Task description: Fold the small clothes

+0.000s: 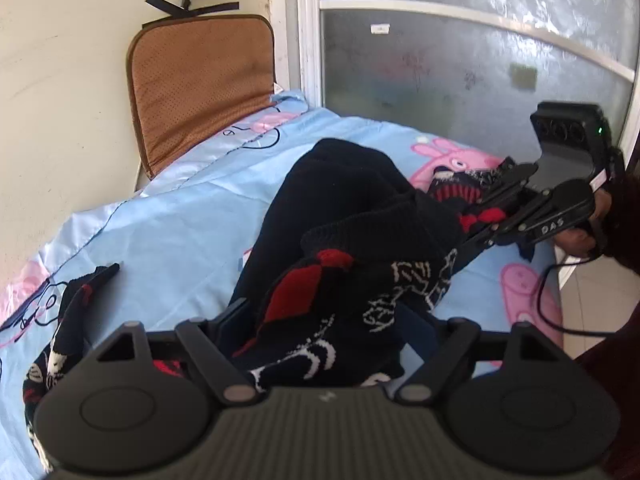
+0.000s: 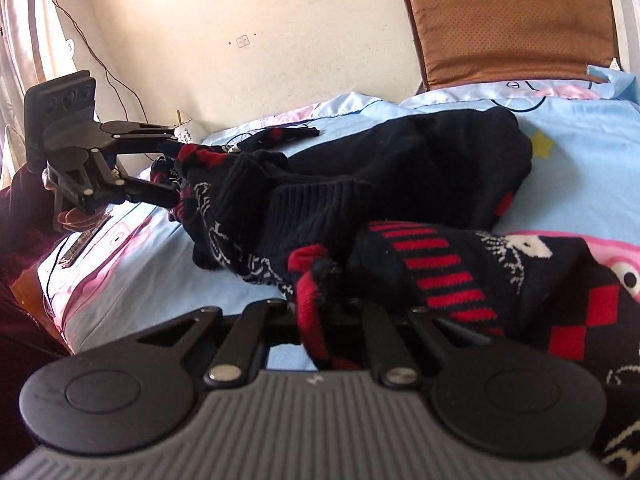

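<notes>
A small dark navy knit sweater (image 1: 352, 200) with red and white patterns lies bunched on a light blue cartoon-print sheet (image 1: 180, 216). My left gripper (image 1: 328, 320) is shut on the sweater's near edge, its fingers buried in the knit. My right gripper (image 1: 476, 208) is shut on the sweater's far edge. In the right wrist view the sweater (image 2: 400, 184) stretches between my right gripper (image 2: 332, 300), shut on a red-striped hem, and my left gripper (image 2: 172, 172) at the far left. One sleeve (image 1: 68, 312) trails off to the left.
A brown cushion (image 1: 200, 84) leans on the wall at the bed's head, also in the right wrist view (image 2: 512, 20). A frosted glass door (image 1: 460, 48) stands behind the bed. A cable (image 1: 548, 300) hangs by the bed's right edge.
</notes>
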The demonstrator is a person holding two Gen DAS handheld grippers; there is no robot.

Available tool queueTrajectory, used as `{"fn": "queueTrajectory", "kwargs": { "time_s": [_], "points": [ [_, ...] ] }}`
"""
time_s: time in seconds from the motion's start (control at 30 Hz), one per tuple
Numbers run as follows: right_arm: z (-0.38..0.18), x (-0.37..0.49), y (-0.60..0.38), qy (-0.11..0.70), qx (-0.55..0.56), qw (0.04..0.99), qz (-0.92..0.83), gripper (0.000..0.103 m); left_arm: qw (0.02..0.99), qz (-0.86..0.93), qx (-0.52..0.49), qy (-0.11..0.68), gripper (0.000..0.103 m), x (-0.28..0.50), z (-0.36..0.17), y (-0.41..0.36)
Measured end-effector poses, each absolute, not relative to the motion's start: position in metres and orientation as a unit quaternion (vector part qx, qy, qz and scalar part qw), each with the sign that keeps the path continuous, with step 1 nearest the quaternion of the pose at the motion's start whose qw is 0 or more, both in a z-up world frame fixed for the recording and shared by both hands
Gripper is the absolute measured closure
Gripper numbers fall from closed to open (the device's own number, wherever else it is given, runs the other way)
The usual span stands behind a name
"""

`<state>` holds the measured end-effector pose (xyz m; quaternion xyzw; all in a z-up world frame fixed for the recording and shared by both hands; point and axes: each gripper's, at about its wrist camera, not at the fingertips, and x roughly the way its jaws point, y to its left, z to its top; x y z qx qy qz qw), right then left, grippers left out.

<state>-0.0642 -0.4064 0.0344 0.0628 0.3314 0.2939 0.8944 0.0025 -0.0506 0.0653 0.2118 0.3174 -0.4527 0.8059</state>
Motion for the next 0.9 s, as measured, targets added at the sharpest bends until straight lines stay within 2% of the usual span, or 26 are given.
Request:
{"fn": "queueTrajectory", "kwargs": {
  "time_s": [0.1, 0.13, 0.17, 0.2, 0.23, 0.4, 0.67, 0.9],
  "points": [
    [0.037, -0.066, -0.403, 0.328, 0.054, 0.897, 0.29, 0.092, 0.806, -0.44, 0.227, 0.323, 0.023, 0.01, 0.058, -0.055],
    [0.038, -0.068, -0.401, 0.325, 0.05, 0.9, 0.287, 0.092, 0.805, -0.443, 0.227, 0.321, 0.033, 0.012, 0.058, -0.053],
    [0.039, -0.07, -0.4, 0.322, 0.045, 0.902, 0.284, 0.092, 0.806, -0.443, 0.229, 0.318, 0.064, 0.012, 0.059, -0.052],
    [0.041, -0.072, -0.398, 0.315, 0.039, 0.908, 0.275, 0.093, 0.807, -0.439, 0.231, 0.321, 0.082, 0.013, 0.059, -0.051],
    [0.045, -0.075, -0.396, 0.301, 0.033, 0.916, 0.263, 0.093, 0.811, -0.431, 0.229, 0.323, 0.096, 0.012, 0.061, -0.049],
    [0.081, -0.088, -0.374, 0.195, -0.041, 0.965, 0.172, 0.094, 0.87, -0.375, 0.198, 0.254, 0.096, -0.014, 0.097, -0.019],
    [0.187, -0.11, -0.333, -0.029, -0.1, 0.988, 0.109, 0.096, 0.96, -0.23, 0.092, 0.129, 0.097, -0.075, 0.205, 0.046],
    [0.28, -0.153, -0.323, -0.176, -0.108, 0.973, 0.107, 0.096, 0.983, -0.154, 0.08, -0.061, 0.097, -0.173, 0.314, 0.062]
  ]
}}
